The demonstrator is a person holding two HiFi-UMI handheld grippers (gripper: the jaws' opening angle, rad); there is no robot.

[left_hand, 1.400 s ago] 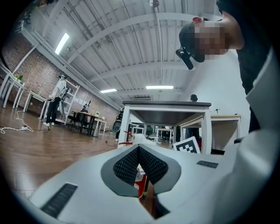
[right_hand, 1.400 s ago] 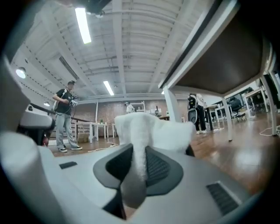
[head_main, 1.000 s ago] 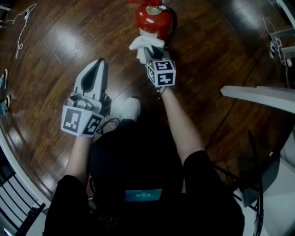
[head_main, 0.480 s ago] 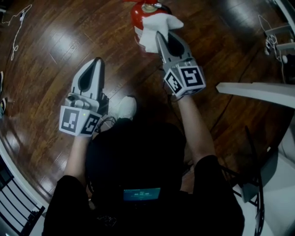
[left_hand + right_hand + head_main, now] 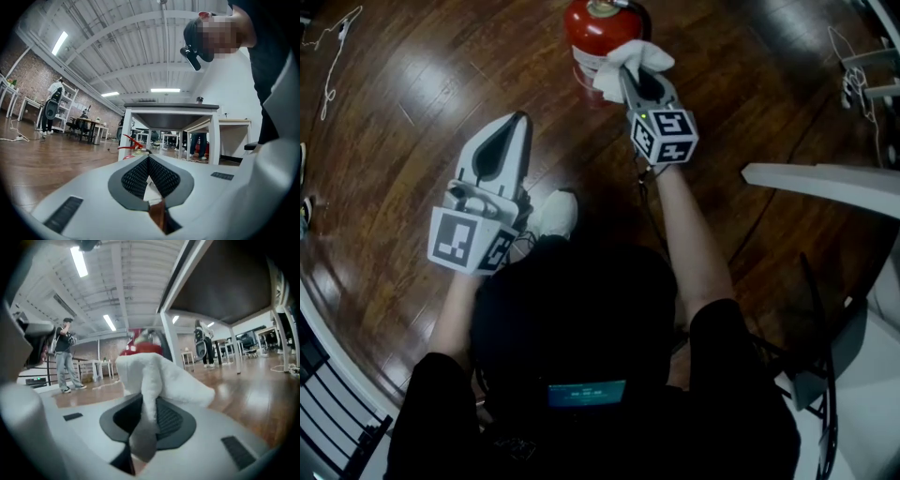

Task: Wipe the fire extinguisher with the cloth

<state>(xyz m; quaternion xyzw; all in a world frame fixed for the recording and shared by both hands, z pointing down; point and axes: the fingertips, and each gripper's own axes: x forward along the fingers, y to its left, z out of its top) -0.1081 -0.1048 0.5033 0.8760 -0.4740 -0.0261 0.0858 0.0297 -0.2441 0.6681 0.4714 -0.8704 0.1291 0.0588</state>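
A red fire extinguisher stands upright on the wooden floor at the top of the head view. My right gripper is shut on a white cloth and holds it against the extinguisher's right side. In the right gripper view the cloth is pinched between the jaws, with the red extinguisher just behind it. My left gripper hangs lower left of the extinguisher, shut with nothing in it. From the left gripper view the extinguisher's red handle peeks over the jaws.
A white table edge juts in from the right, with a chair frame below it. A white shoe rests on the floor between the grippers. Cables lie top left. A white table stands beyond the extinguisher.
My right gripper swung right and up with the cloth, then came back in against the extinguisher's right side. The left gripper shifted slightly right.
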